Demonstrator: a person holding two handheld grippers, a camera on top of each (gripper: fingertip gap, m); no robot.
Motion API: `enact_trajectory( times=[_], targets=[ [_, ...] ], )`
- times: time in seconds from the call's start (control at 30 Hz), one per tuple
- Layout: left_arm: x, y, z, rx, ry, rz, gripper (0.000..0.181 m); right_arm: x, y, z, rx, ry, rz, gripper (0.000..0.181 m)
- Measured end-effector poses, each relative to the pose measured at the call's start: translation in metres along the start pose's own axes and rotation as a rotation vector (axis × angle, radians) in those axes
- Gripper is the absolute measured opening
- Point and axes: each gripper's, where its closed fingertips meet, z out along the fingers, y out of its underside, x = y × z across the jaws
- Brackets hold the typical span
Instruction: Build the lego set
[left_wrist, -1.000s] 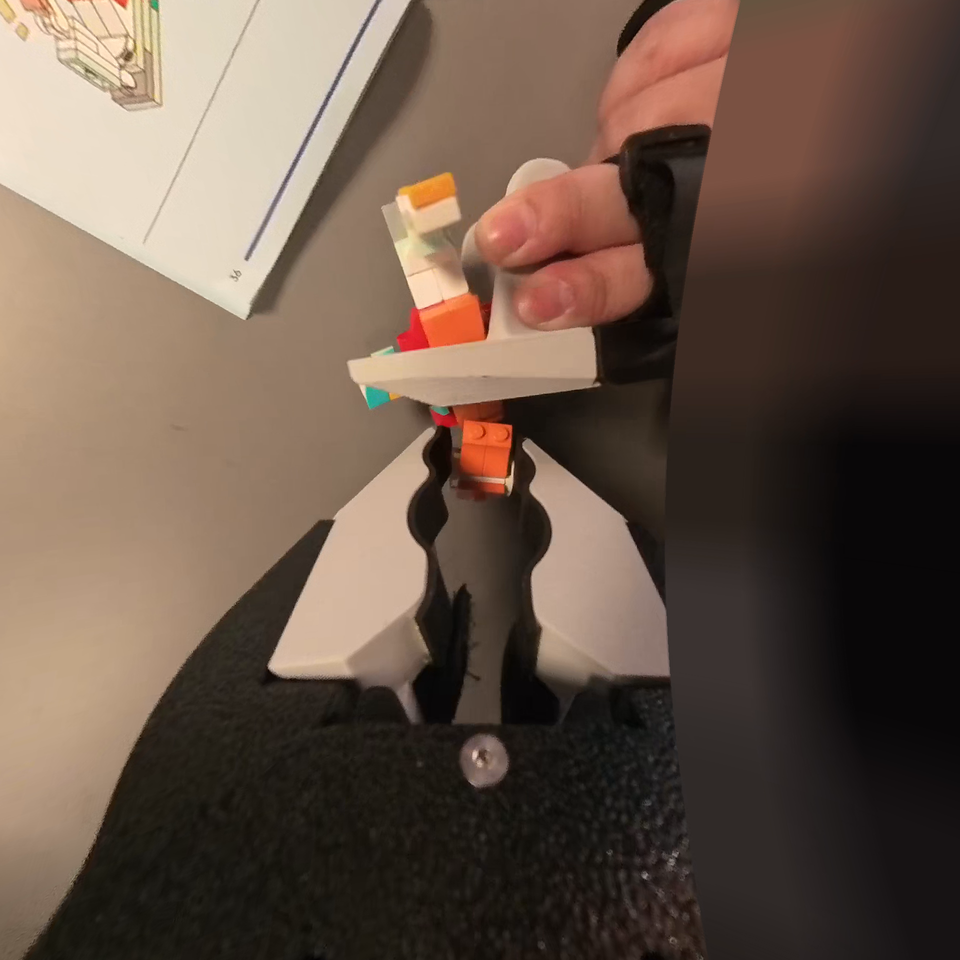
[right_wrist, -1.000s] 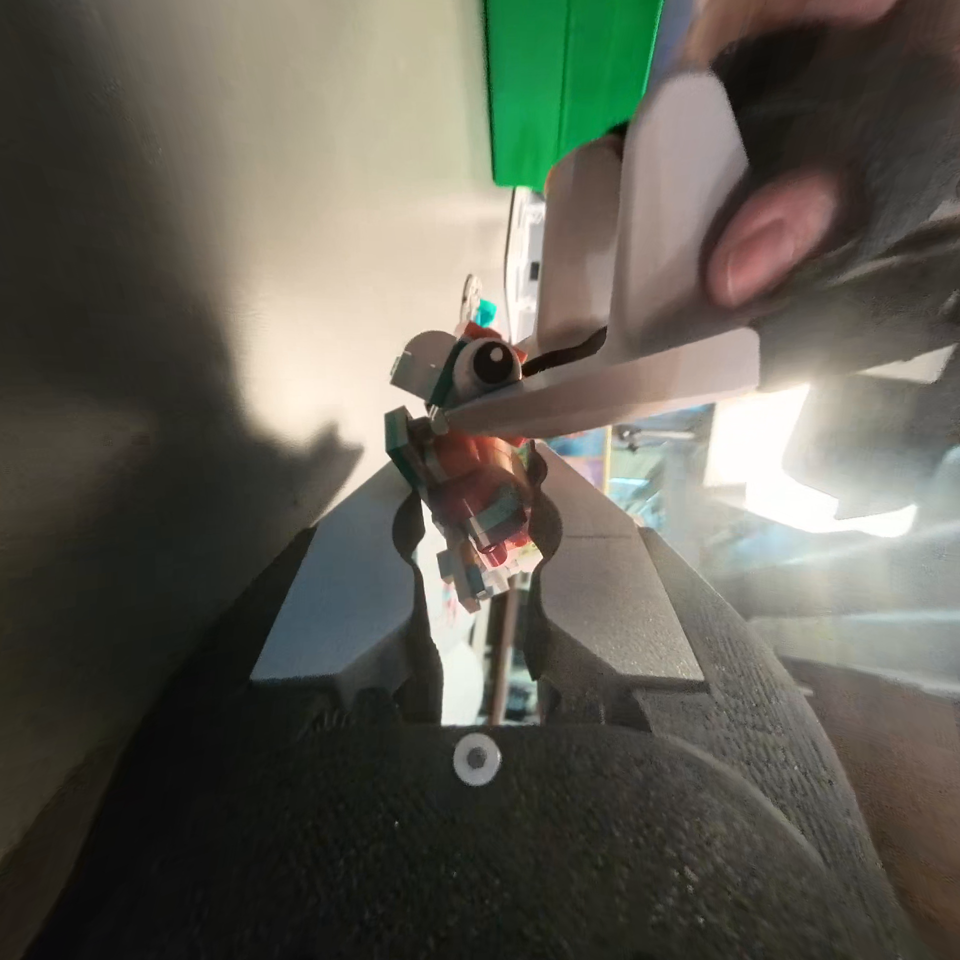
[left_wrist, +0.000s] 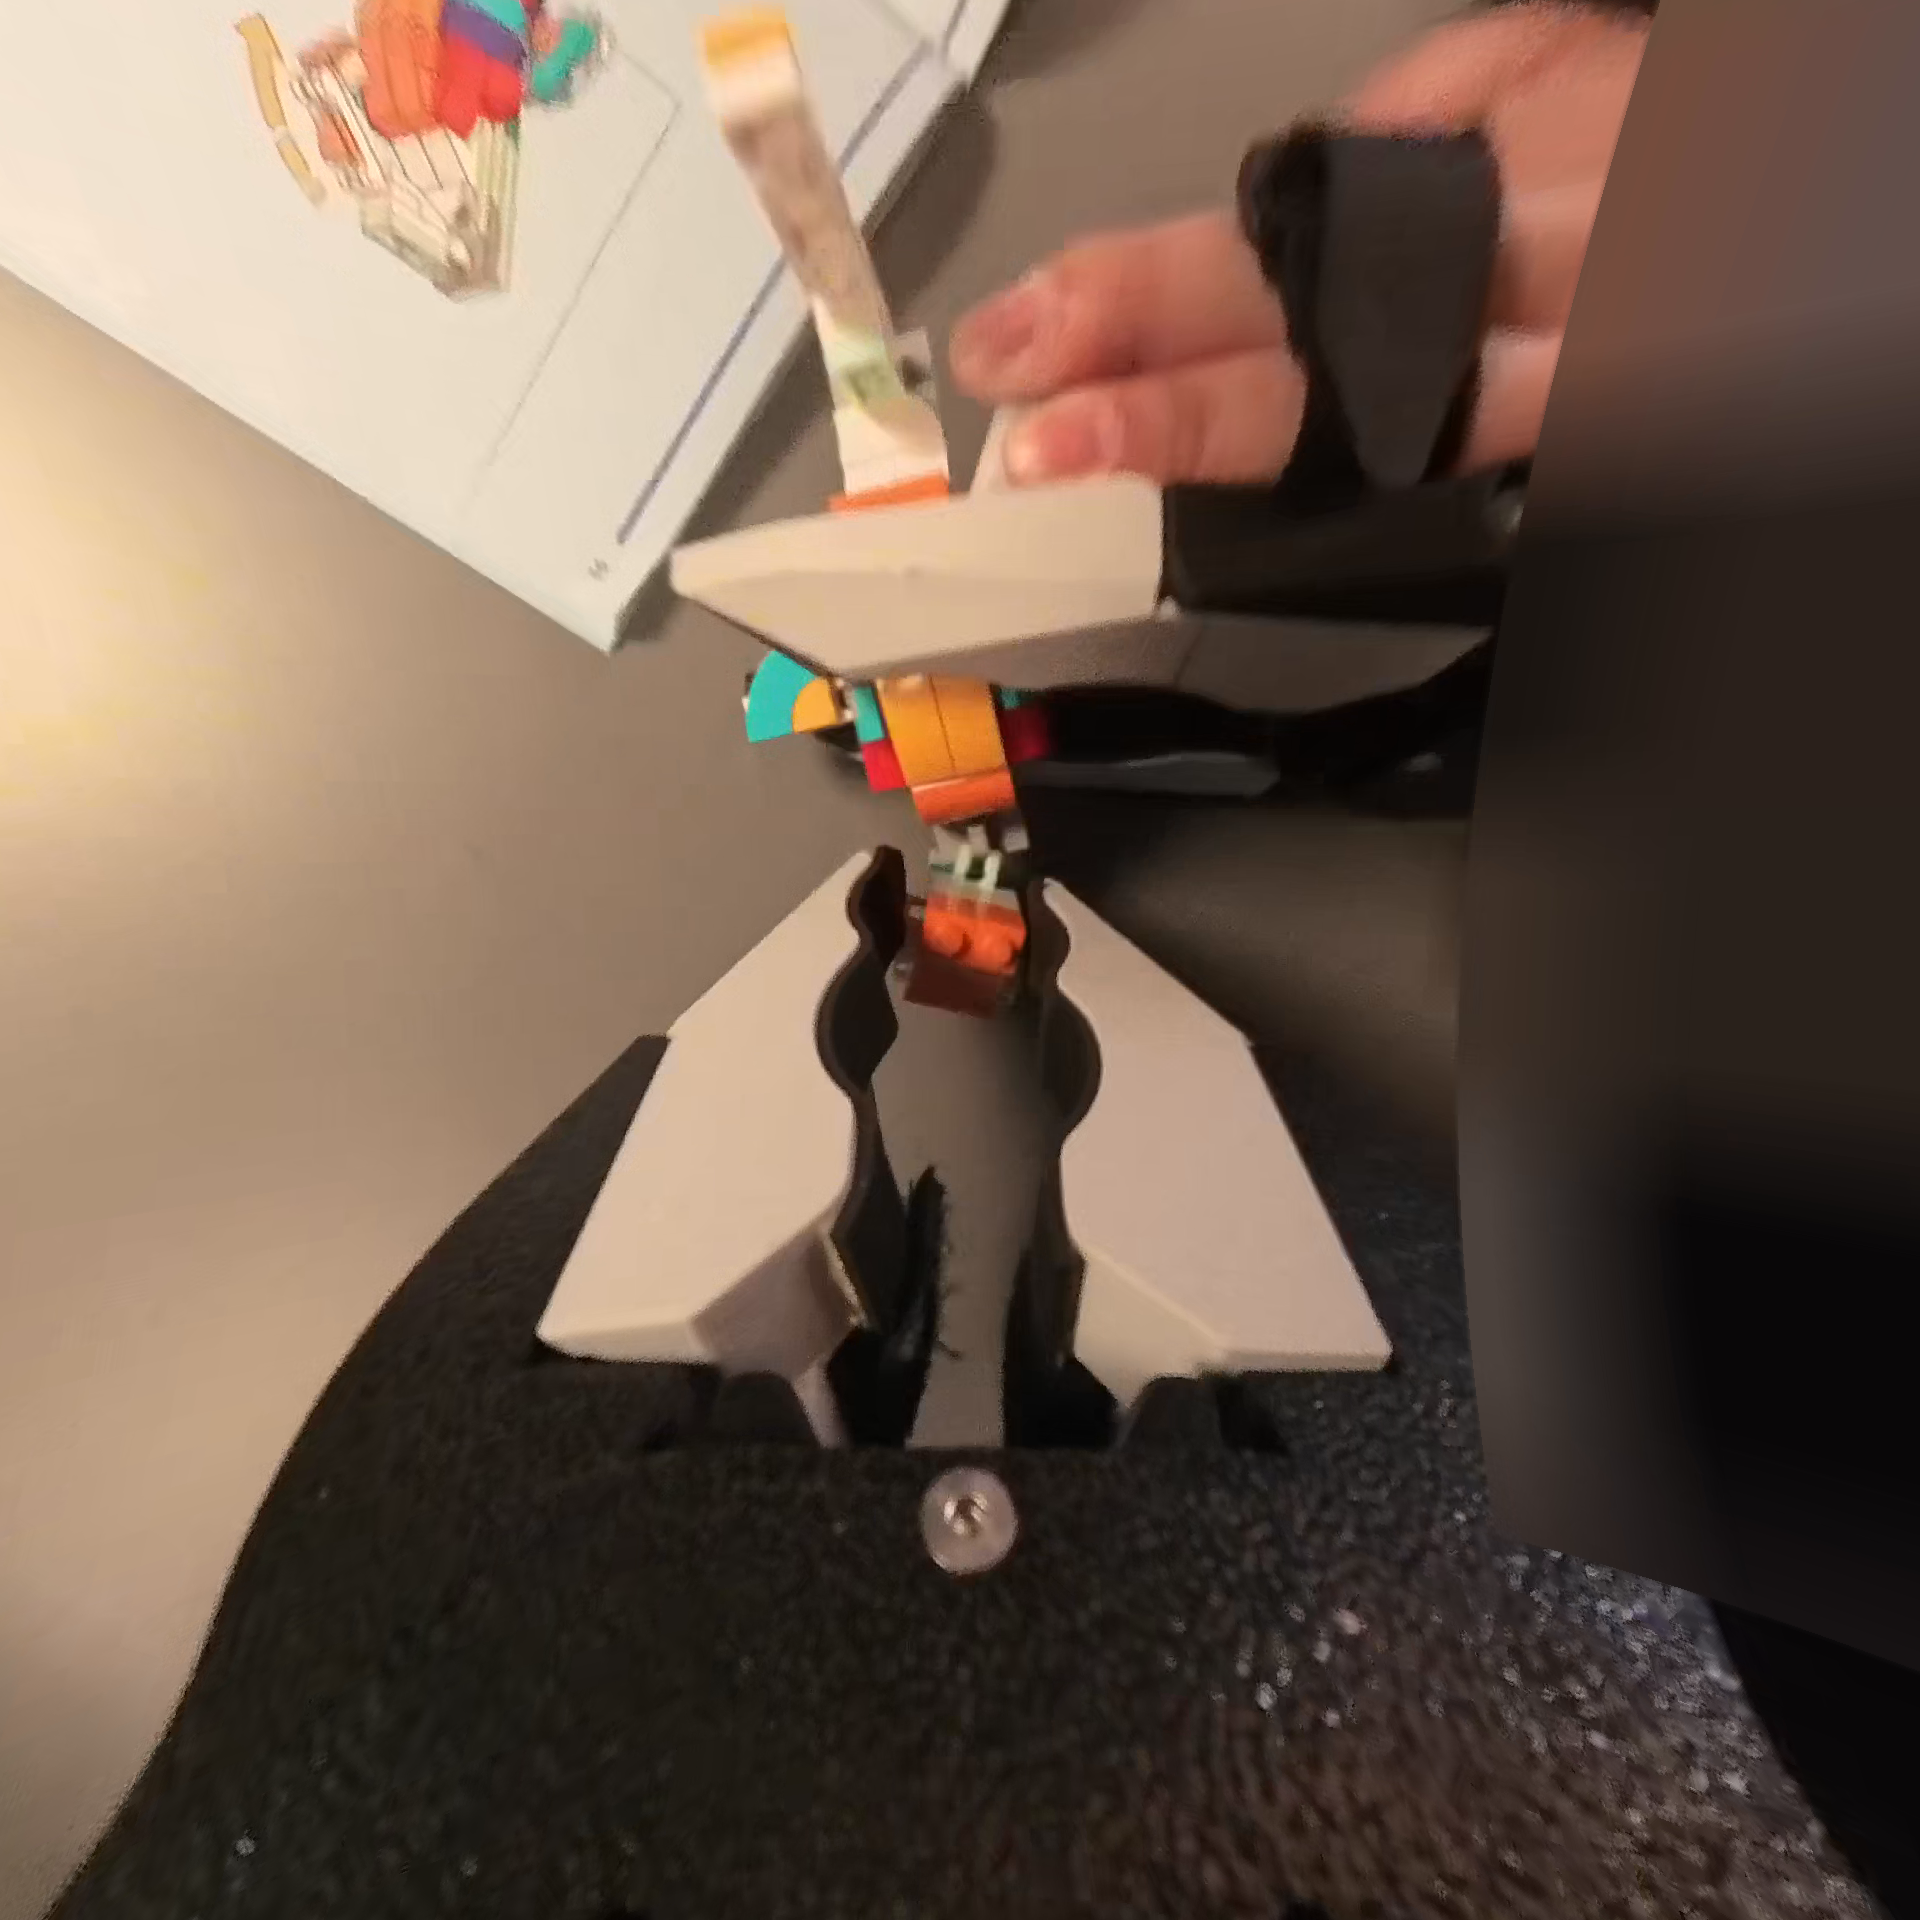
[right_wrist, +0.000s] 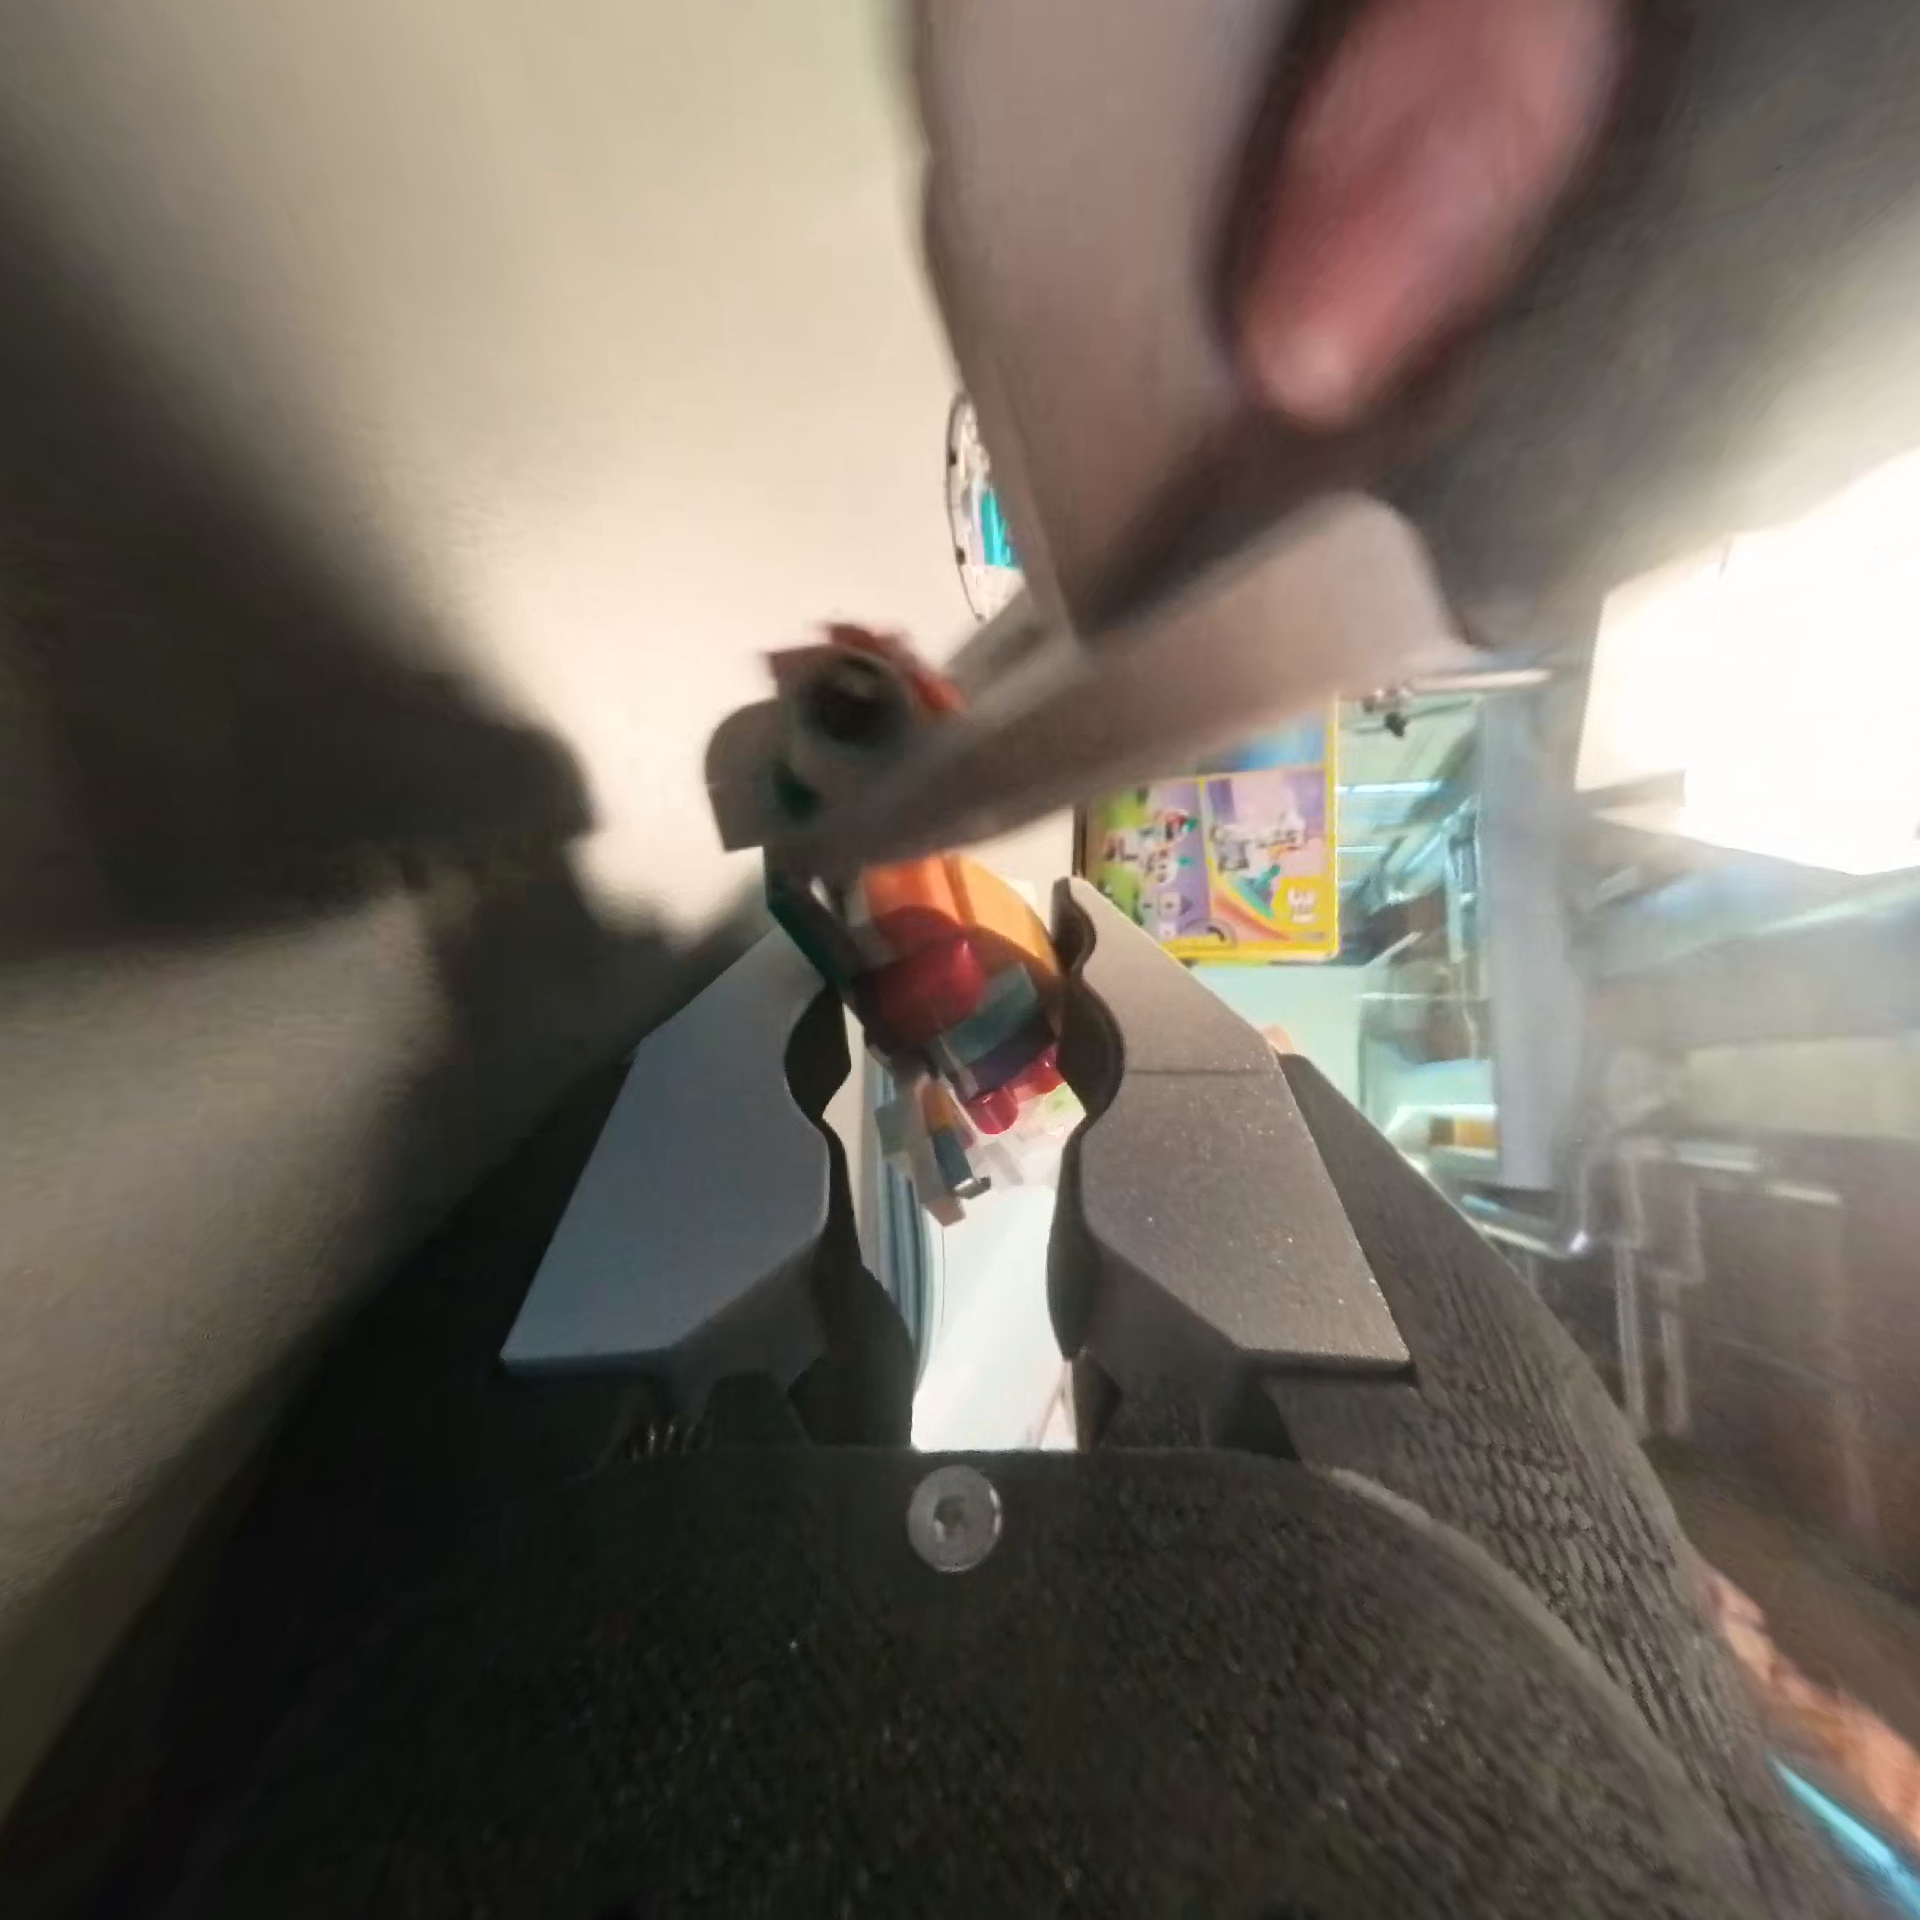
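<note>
The lego model has tilted, blurred; left gripper and right gripper both pinch it.

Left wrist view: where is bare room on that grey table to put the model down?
The grey tabletop lies bare left of the white tongs, below the open instruction booklet. Around the colourful brick model both tongs crowd.

Dark grey tabletop, pale wall, bright window
</note>
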Motion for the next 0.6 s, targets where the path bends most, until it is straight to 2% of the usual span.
enact_trajectory(
  times=[0.07,0.23,0.43,0.6],
  targets=[
    [0.003,0.006,0.008,0.034,-0.002,0.003,0.020,-0.001,-0.003,-0.001,0.008,0.013,-0.025,0.035],
    [-0.004,0.007,-0.002,0.125,0.019,-0.076,0.021,-0.001,-0.002,0.000,0.026,0.005,-0.006,0.035],
    [0.001,0.007,0.001,0.082,0.002,0.019,0.021,0.005,-0.010,-0.002,0.061,0.070,-0.135,0.035],
    [0.006,0.006,0.003,0.049,0.005,0.052,0.021,0.005,-0.012,-0.004,0.081,0.074,-0.169,0.035]
  ],
)
